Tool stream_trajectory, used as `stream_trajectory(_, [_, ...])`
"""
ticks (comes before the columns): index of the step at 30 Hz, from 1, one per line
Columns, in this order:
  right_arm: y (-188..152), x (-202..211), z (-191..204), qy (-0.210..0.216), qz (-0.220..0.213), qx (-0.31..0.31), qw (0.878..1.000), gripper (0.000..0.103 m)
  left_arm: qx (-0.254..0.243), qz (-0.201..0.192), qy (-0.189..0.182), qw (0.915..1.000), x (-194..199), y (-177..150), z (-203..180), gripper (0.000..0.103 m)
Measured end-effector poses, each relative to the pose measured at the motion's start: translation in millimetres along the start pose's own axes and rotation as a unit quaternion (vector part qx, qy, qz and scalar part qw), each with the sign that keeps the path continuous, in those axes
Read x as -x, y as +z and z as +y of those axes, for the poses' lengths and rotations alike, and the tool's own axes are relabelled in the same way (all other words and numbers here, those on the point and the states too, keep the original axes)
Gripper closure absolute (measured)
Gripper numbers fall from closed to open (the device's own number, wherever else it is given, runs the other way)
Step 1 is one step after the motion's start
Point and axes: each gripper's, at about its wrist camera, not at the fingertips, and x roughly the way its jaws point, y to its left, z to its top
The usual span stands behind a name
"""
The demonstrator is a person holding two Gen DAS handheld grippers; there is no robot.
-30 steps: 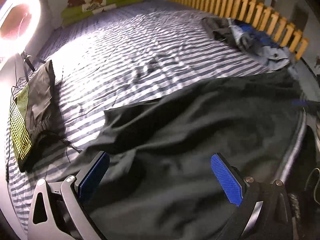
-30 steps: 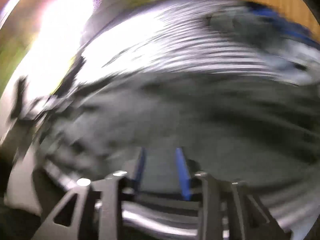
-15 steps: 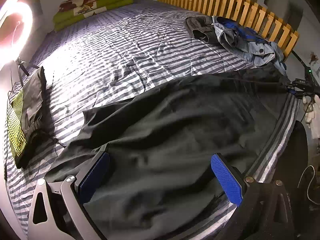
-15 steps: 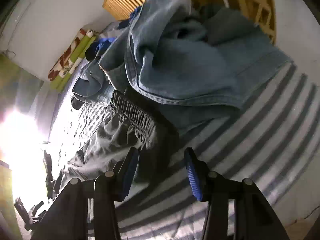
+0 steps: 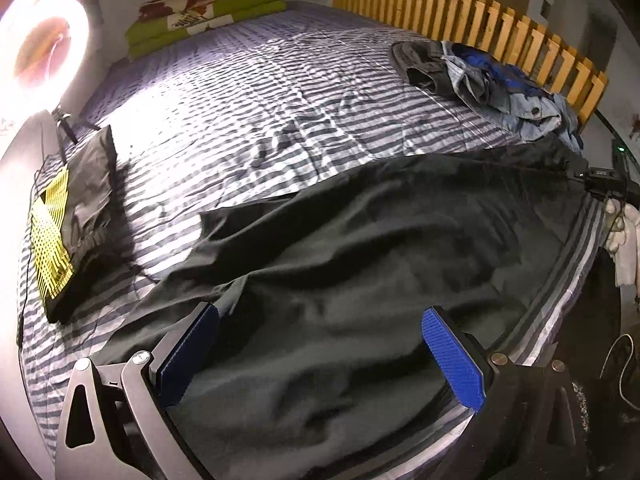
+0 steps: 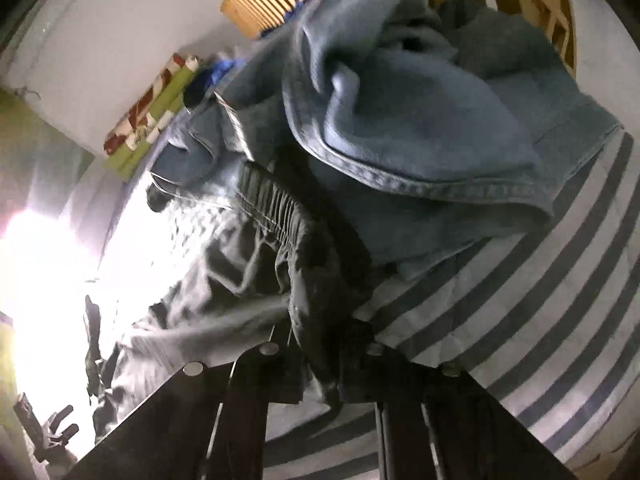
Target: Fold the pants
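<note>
Black pants (image 5: 380,248) lie spread along the near edge of the striped bed (image 5: 256,92), with rumpled legs toward the left. My left gripper (image 5: 320,356) hovers open just over the leg cloth, and its blue pads (image 5: 188,356) stand wide apart with nothing pinched. In the right wrist view the pants' elastic waistband (image 6: 276,204) runs down into my right gripper (image 6: 320,344). Its jaws are closed together, with the black cloth bunched between them and hiding the pads. In the left wrist view that right gripper (image 5: 600,180) sits at the far right end of the pants.
A pile of blue jeans (image 5: 500,84) lies by the wooden slatted rail (image 5: 480,28), right beside the waistband (image 6: 400,120). A folded black and yellow garment (image 5: 60,216) rests at the left edge. Folded green blankets (image 5: 208,12) sit at the head, and a ring light (image 5: 44,52) glares at the left.
My right gripper swung to the waistband end, then its fingers went from open around the cloth to closed on it. The left gripper stayed open over the legs.
</note>
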Motion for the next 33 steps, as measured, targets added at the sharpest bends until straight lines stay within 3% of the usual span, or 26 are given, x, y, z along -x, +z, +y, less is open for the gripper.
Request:
stream_trajectory(6, [2.9,39.0,50.5,0.045,-0.045,0.013,0.998,0.094,0.028,-0.018,0.018,0.9993,17.8,-8.3,31.9,0.001])
stream_trajectory(11, [0.5,64.0,123.8,0.064,-0.07,0.068,0.993,0.094,0.057,-0.03,0.045,0.9969,30.7,-23.2,70.8,0.001])
stream_trajectory(18, [-30.0,60.7,243.5,0.117,-0.063,0.139,0.981,0.094,0.124,-0.045,0.077,0.9882,55.8,-65.3,150.7,0.001])
stream_trajectory(22, [-71.5,52.7,332.1,0.155,-0.051,0.22,0.962,0.094,0.161,-0.057,0.096,0.9807,74.9,-95.7,195.2,0.001])
stream_trajectory(25, [-118.6,32.6,400.7,0.185,-0.015,0.276,0.943,0.094,0.187,-0.068,0.108,0.974,91.9,-120.1,229.1,0.001])
stream_trajectory(33, [-274.9,-44.0,547.7,0.24,0.095,0.385,0.886,0.095,0.238,-0.08,0.13,0.9593,121.0,-174.7,295.1,0.001])
